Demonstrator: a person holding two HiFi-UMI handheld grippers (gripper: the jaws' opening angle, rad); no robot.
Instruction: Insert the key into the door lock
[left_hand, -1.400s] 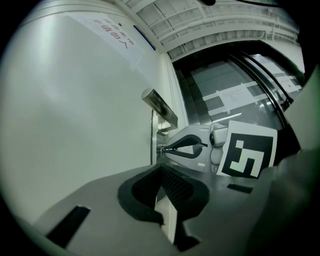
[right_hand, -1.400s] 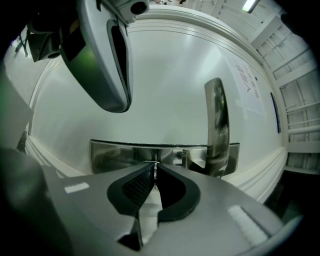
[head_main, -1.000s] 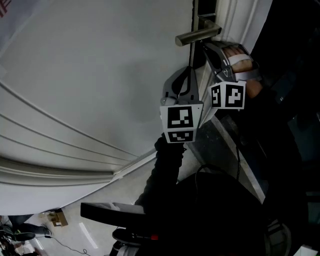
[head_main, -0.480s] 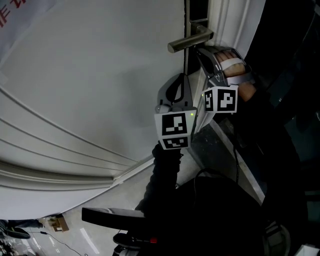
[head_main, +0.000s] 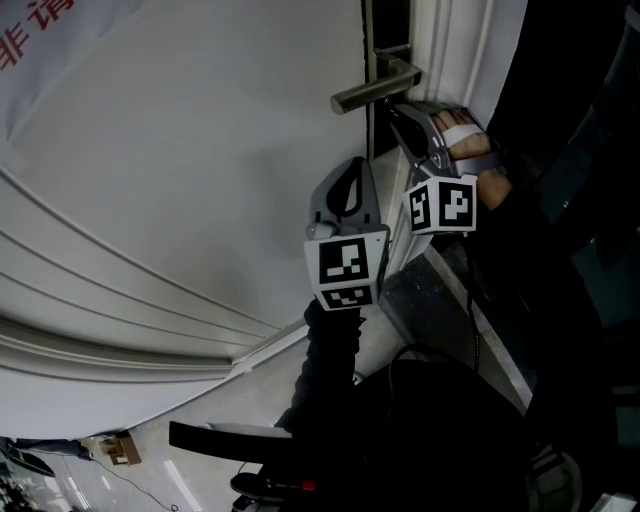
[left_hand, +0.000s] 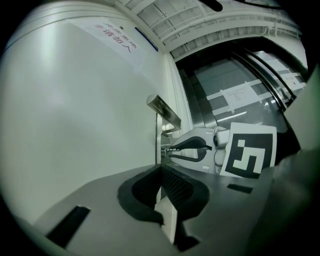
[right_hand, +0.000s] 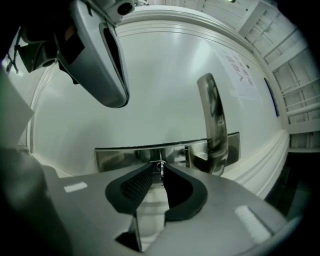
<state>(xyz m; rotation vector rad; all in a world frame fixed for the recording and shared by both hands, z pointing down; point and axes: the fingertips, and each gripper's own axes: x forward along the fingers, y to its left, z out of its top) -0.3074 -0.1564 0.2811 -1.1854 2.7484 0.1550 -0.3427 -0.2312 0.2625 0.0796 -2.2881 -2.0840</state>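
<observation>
Honestly not much has moved in the last second: the head view has drifted a bit, the left gripper sits a touch lower below the door handle, and the right gripper is parked in about the same spot against the white door. The right jaws are pinched tight on the key, which sticks out just past their tips with its point right at the steel lock plate. From the jaws, the handle is off to the right and above. I can't tell if the tip is already in the slot, since the jaw tips cover the keyhole. The left jaws are closed with nothing in them, hanging below and just beside the right gripper, not touching the door. For this step I'd keep the key square to the plate, with the blade lined up with the slot, and push straight along the jaws with light pressure. If it binds, back off and wiggle a little rather than forcing it, because a thin key could twist in the pads.
</observation>
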